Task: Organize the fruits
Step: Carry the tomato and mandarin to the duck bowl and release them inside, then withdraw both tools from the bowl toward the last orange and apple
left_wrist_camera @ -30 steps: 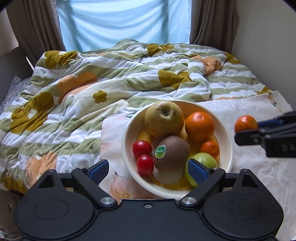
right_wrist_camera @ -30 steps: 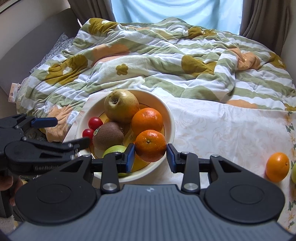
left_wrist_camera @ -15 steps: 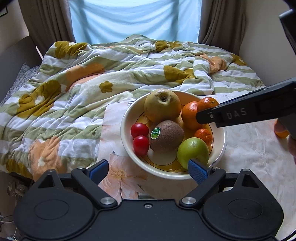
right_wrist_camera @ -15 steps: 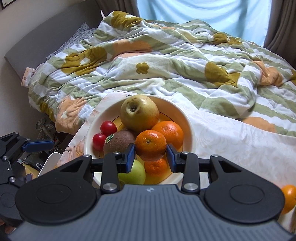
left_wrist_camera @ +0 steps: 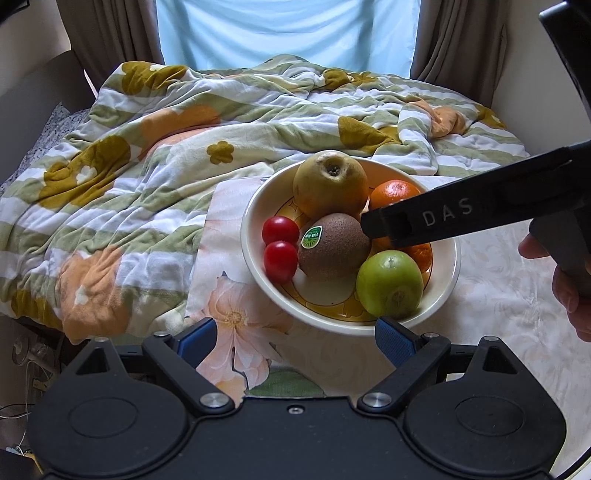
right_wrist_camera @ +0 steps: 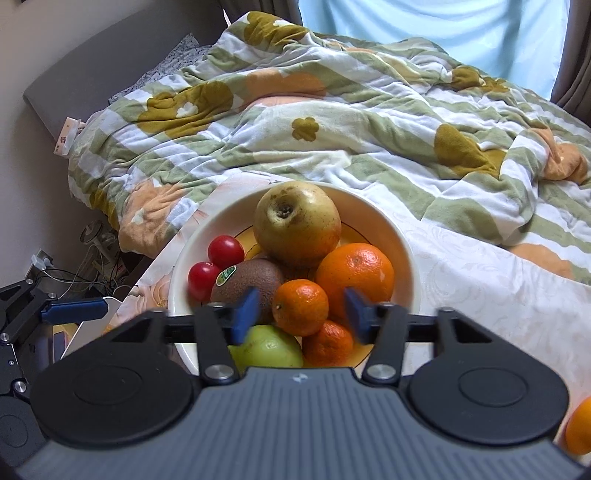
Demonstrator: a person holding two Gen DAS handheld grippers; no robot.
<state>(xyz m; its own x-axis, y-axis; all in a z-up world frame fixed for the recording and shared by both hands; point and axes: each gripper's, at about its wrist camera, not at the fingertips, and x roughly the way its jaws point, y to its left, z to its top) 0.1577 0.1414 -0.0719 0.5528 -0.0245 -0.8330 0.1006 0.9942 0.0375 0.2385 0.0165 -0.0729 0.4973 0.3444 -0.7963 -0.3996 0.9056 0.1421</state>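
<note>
**Mandarin set in the bowl as the right jaws open**

The right gripper [right_wrist_camera: 301, 309] is hovering over the near side of the bowl [right_wrist_camera: 399, 240], its blue pads blurred and its jaws opening. A mandarin [right_wrist_camera: 300, 306] is sitting between the pads, which are standing clear of it on both sides, so it is lying loose on the heap. Just below it a smaller mandarin [right_wrist_camera: 327, 343] and a green apple [right_wrist_camera: 267, 349] are lying against the near rim. To its left a kiwi [right_wrist_camera: 251, 284] with a green sticker is resting beside two tomatoes [right_wrist_camera: 225, 252]; to its right a big orange [right_wrist_camera: 354, 275] is leaning on a yellow-brown pear [right_wrist_camera: 297, 223] at the far side.

The left gripper [left_wrist_camera: 295, 341] is hanging just short of the bowl's near rim, jaws spread wide and holding nothing. In its view the right gripper's black finger, lettered DAS, is crossing over the bowl from the right, and part of the hand [left_wrist_camera: 569, 291] gripping it is showing at the edge.

The bowl is standing on a pale floral cloth [left_wrist_camera: 236, 317]. At the lower right corner of the right view, well apart from the bowl, another orange fruit [right_wrist_camera: 580, 426] is lying on the cloth; it is cut off, probably an orange. Beyond the bowl a crumpled striped quilt [left_wrist_camera: 184, 122] is covering the bed, with a blue curtain [left_wrist_camera: 288, 29] behind.
</note>
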